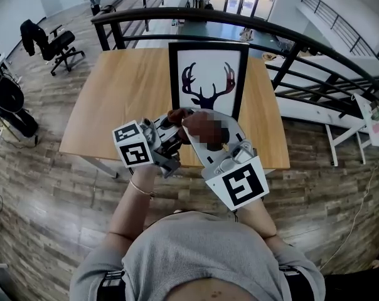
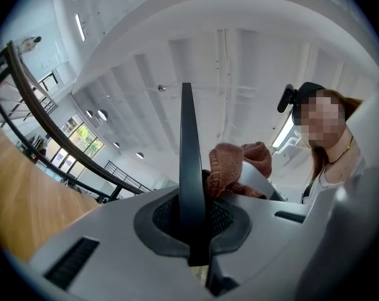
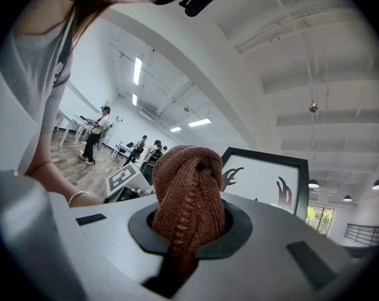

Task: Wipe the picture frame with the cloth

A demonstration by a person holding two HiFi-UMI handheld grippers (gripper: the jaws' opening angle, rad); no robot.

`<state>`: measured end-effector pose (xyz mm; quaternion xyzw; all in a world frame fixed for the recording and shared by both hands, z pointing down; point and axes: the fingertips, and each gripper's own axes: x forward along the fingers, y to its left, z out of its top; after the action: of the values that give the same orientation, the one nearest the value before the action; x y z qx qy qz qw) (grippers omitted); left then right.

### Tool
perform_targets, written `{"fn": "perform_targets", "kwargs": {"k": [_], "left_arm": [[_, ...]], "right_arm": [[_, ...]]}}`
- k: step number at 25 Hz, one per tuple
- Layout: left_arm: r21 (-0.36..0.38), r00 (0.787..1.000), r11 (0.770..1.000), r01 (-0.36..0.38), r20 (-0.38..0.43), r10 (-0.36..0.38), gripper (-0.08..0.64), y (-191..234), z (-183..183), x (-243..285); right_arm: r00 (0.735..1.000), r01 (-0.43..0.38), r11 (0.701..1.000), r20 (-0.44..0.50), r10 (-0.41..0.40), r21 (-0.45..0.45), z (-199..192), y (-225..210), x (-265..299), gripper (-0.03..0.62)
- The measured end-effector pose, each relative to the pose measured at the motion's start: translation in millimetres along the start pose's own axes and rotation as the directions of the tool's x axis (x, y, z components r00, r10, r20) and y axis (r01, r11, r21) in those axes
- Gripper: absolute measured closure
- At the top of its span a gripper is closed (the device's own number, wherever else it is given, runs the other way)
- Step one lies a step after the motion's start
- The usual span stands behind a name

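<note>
A black picture frame [image 1: 208, 74] with a deer-antler print stands on the wooden table [image 1: 127, 99]; in the right gripper view the frame [image 3: 265, 180] is just beyond the jaws. A brown knitted cloth [image 3: 188, 199] is bunched in my right gripper [image 3: 189, 168], which is shut on it and hidden under it. In the head view the cloth [image 1: 176, 115] sits at the right gripper [image 1: 182, 120], in front of the frame's lower edge. My left gripper [image 1: 169, 137] is close beside it, shut [image 2: 188, 105] with nothing between its jaws; the cloth [image 2: 236, 167] shows just behind them.
A black metal railing [image 1: 265, 30] curves behind the table's far edge. An office chair [image 1: 54, 42] stands on the wood floor at the far left. Several people [image 3: 98, 130] stand by tables far off in the right gripper view.
</note>
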<state>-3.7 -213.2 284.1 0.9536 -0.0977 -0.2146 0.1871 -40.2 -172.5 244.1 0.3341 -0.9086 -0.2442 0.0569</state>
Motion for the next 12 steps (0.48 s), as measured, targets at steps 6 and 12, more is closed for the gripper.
{"fn": "perform_targets", "kwargs": {"k": [6, 12], "left_arm": [[-0.029, 1.000, 1.000, -0.001, 0.020, 0.002, 0.541, 11, -6, -1], [-0.036, 0.999, 0.999, -0.016, 0.036, 0.018, 0.541, 17, -8, 2]], "right_arm": [[0.994, -0.046, 0.989, 0.103, 0.032, 0.138, -2, 9, -3, 0.546], [0.986, -0.150, 0.962, 0.108, 0.128, 0.230, -16, 11, -14, 0.546]]}}
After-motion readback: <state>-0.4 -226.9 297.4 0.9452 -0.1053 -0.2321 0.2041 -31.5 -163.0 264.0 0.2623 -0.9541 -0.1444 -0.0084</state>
